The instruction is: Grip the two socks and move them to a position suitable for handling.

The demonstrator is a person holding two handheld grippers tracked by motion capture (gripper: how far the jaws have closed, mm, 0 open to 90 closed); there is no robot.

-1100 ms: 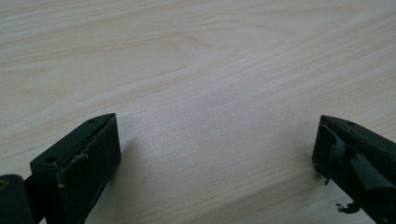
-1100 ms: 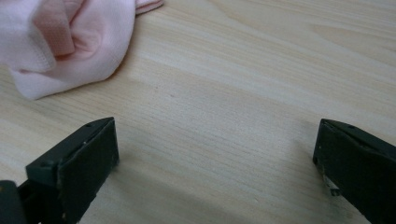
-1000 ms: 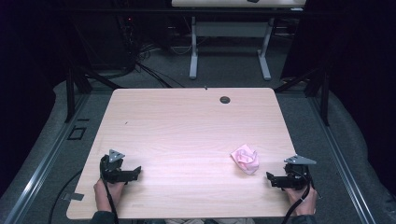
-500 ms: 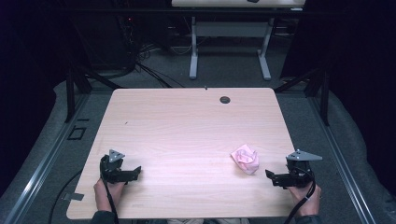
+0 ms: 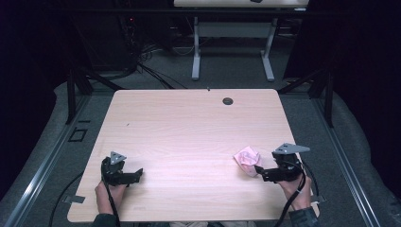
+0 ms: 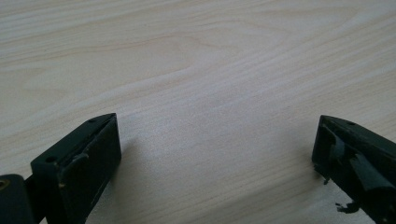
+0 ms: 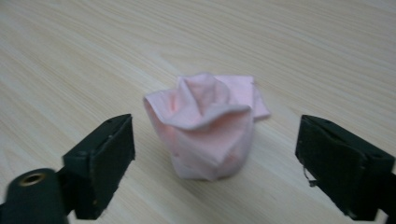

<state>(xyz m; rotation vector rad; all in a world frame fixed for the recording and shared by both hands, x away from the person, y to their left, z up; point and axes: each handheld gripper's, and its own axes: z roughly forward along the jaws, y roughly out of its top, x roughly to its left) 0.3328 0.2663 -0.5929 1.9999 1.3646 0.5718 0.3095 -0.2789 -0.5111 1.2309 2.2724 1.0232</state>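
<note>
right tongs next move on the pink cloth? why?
Probably ease the right tongs forward and finish closing on the crumpled pink cloth: the jaws have just been closing, yet both pads stand clear of it, the cloth centred just ahead on the table.

Pale pink cloth (image 7: 205, 126), plain, no print, shaded deeper rose in the folds. Table (image 5: 189, 127) in light beige wood with fine, slightly darker grain lines running across; one small dark round grommet (image 5: 228, 100) near the far edge. Right gripper (image 5: 259, 171) black, topped by a grey plate; left gripper (image 5: 138, 174) likewise black with a grey plate. Floor (image 5: 61, 118) grey carpet. Surroundings dark, nearly black.
</note>
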